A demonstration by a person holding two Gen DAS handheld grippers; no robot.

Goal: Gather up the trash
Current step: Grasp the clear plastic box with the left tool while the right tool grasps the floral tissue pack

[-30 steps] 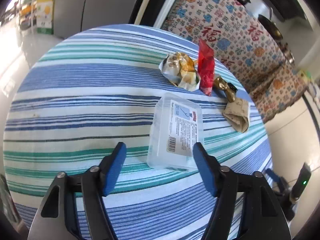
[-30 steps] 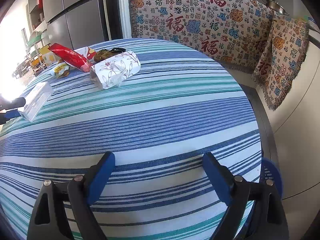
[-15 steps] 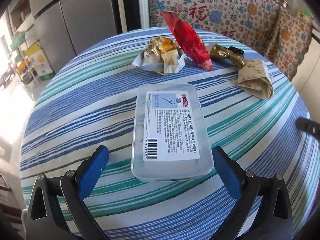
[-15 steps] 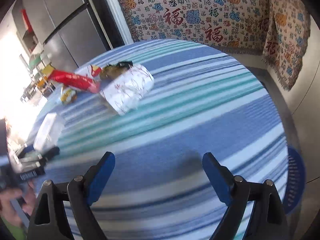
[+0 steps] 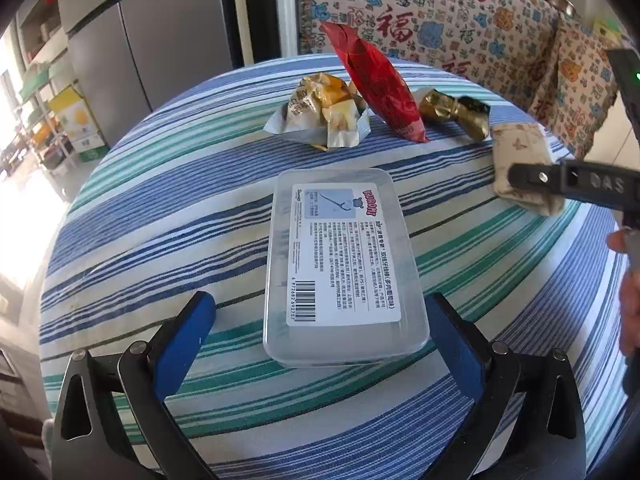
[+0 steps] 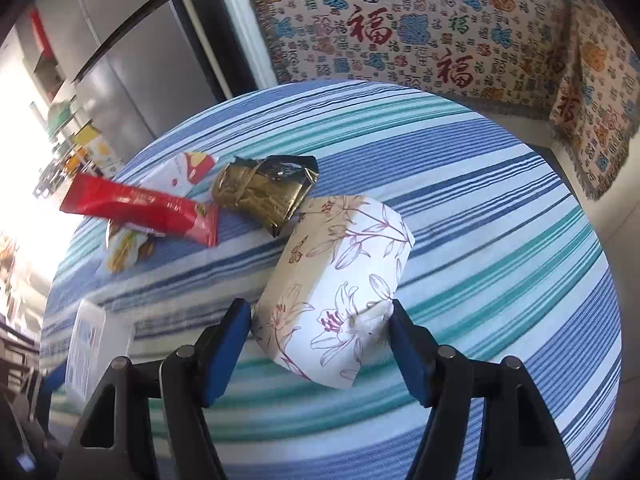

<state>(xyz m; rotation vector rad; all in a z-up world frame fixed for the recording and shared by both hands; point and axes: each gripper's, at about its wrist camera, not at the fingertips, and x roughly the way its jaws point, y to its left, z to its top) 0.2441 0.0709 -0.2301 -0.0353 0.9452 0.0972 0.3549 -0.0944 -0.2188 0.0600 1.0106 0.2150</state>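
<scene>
A clear plastic box with a printed label lies on the striped round table. My left gripper is open, its blue pads on either side of the box's near end, apart from it. Beyond lie a crumpled yellow wrapper, a red snack bag and a gold wrapper. My right gripper is open around the near end of a floral tissue pack. The red bag, gold wrapper and clear box show behind it.
A patterned cloth covers furniture behind the table. A grey fridge stands at the back left. The right gripper's arm and the hand reach over the tissue pack at the right in the left wrist view.
My left gripper has swung round and come closer to the clear box. My right gripper has moved across the table to the floral tissue pack, which now sits between its pads.
</scene>
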